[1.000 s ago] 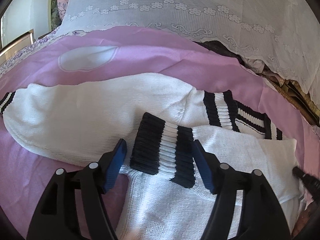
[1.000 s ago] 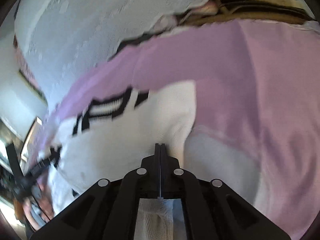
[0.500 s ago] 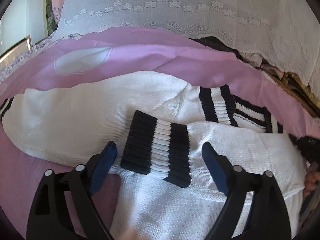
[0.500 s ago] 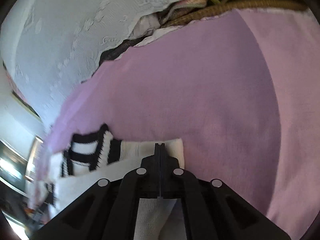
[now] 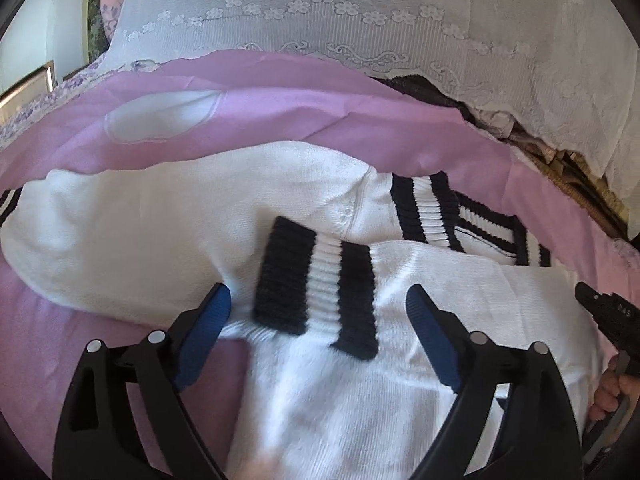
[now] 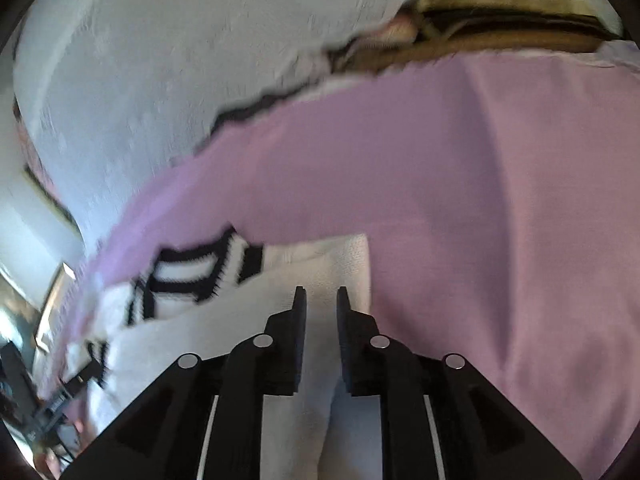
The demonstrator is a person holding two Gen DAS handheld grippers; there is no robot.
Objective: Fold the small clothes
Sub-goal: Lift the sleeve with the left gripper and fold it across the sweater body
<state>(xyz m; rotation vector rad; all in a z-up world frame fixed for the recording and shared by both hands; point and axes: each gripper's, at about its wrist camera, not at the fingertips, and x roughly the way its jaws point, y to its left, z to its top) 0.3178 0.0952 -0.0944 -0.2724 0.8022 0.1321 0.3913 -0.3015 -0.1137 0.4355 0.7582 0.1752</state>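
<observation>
- One garment is on the work surface: a white knitted sweater with black-and-white ribbed cuffs and neckline [image 5: 168,236], lying on a pink bedsheet [image 5: 320,112].
- Far left: one sleeve runs out flat across the sheet, its striped cuff [image 5: 6,206] just showing at the frame edge. This sleeve is not yet folded in.
- Near left to centre: the left gripper [image 5: 318,316] stands wide open with its blue-padded fingers [image 5: 204,328] either side of the other black-and-white ribbed cuff [image 5: 316,288]. It holds nothing; the cuff lies free on the sweater body.
- Centre: that second sleeve is laid across the body, so one fold is judged complete.
- Centre right: the striped neckline [image 5: 460,216] lies at the far side of the garment, flat and exposed.
- Right: the right gripper [image 6: 321,300] is parted by a narrow gap, with white knit visible between and beneath the fingers. Whether it grips the cloth I cannot tell; the view is blurred.
- Far side of scene: a white lace cover [image 5: 360,20] is draped behind the sheet, apart from the garment.
- Assessment: folding is at an early-to-middle stage. Remaining: bring in the left sleeve, then fold the body over.
</observation>
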